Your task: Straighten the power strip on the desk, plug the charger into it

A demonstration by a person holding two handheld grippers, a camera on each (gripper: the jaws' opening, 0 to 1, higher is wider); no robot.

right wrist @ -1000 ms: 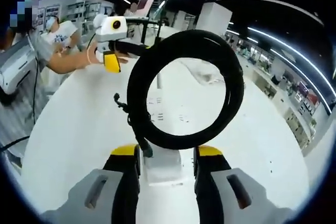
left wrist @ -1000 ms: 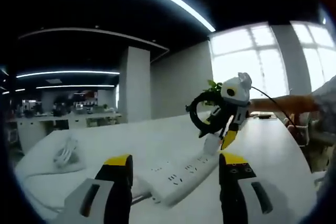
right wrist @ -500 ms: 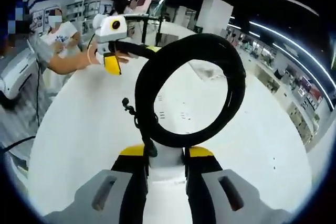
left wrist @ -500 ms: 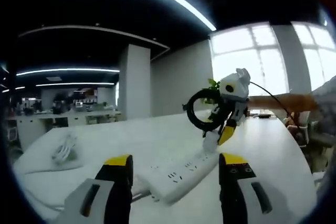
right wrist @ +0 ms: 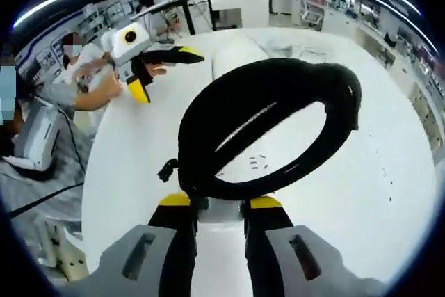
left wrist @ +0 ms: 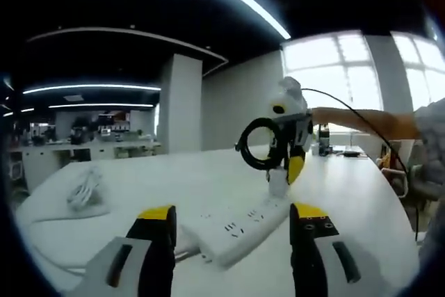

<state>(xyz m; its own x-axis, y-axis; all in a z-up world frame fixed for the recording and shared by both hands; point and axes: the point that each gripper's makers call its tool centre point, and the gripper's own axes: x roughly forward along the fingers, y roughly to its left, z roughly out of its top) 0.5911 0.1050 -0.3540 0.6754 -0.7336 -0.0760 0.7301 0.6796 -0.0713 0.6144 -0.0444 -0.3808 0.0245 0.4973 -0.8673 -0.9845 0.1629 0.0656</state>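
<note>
Power strip partly behind cable loop

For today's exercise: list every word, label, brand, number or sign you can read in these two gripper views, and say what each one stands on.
None can be read.
Power strip: socket holes and small dark marks, no legible print.
Charger and its coiled black cable, held by the right gripper: no label visible.
Left gripper: no lettering visible.
Displays on the far office wall: too small and blurred to read.

- Our right gripper clamps the white charger, its black cable coil looping just ahead.
- The left gripper hovers beyond, over the desk.
</note>
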